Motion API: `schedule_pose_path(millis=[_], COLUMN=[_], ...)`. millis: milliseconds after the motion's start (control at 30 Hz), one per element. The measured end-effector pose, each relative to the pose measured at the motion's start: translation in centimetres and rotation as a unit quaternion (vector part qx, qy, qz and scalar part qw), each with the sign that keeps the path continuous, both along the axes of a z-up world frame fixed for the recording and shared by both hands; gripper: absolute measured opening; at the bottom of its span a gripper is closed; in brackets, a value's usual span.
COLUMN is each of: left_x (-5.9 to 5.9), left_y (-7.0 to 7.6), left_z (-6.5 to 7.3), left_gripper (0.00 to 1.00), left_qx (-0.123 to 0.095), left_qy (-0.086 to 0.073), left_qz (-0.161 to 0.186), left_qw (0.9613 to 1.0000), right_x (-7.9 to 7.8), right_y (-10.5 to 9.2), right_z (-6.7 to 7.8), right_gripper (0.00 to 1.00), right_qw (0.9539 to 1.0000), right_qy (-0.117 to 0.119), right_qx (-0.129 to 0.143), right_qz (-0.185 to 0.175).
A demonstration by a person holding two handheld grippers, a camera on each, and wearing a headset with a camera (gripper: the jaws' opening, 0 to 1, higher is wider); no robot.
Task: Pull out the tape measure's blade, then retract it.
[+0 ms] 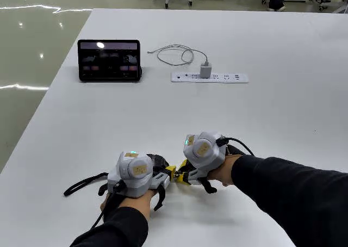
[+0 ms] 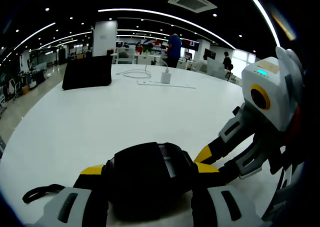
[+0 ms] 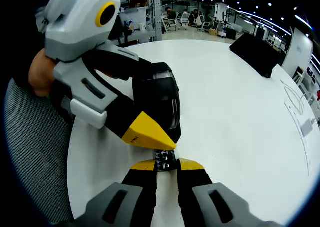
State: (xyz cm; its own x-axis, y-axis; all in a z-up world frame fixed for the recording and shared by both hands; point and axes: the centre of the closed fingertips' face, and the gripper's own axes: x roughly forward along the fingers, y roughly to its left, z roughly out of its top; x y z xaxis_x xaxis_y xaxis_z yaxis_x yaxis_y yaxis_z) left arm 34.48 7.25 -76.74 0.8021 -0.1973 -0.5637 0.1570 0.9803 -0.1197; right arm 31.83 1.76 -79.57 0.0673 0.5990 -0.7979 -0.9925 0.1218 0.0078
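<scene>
Black rounded plastic tape measure [image 2: 150, 182], thin yellow metal blade [image 3: 164, 157] with black markings; grey left gripper [image 2: 150, 168] and right gripper [image 3: 165, 165], black jaws yellow-tipped; white flat tabletop [image 1: 217, 116].

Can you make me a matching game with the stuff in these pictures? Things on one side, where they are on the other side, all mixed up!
Things:
1. tape measure
2. blade
3. charger
4. tablet

Places:
A. plugged into the power strip
B. pinched by the right hand-held gripper
C. standing up on the table, far left
D. clamped in the left hand-held gripper

Pairs: 1-D, 2-B, 3-A, 4-C.
</scene>
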Motion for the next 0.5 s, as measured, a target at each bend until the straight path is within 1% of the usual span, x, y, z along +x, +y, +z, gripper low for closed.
schedule_pose_path(millis=[300, 500], left_x=[-0.08, -0.04], left_y=[0.01, 0.06], left_z=[0.07, 0.06], left_gripper=[0.64, 0.64], left_qx=[-0.003, -0.006], left_qy=[0.002, 0.004], left_qz=[0.0, -0.001], left_qw=[1.0, 1.0], right_x=[0.08, 0.12], right_y=[0.39, 0.74], right_z=[0.02, 0.01], right_gripper=[0.11, 0.11], right_qw=[0.9999, 0.9999], right_qy=[0.006, 0.006], right_qx=[0.008, 0.009], right_qz=[-0.007, -0.001])
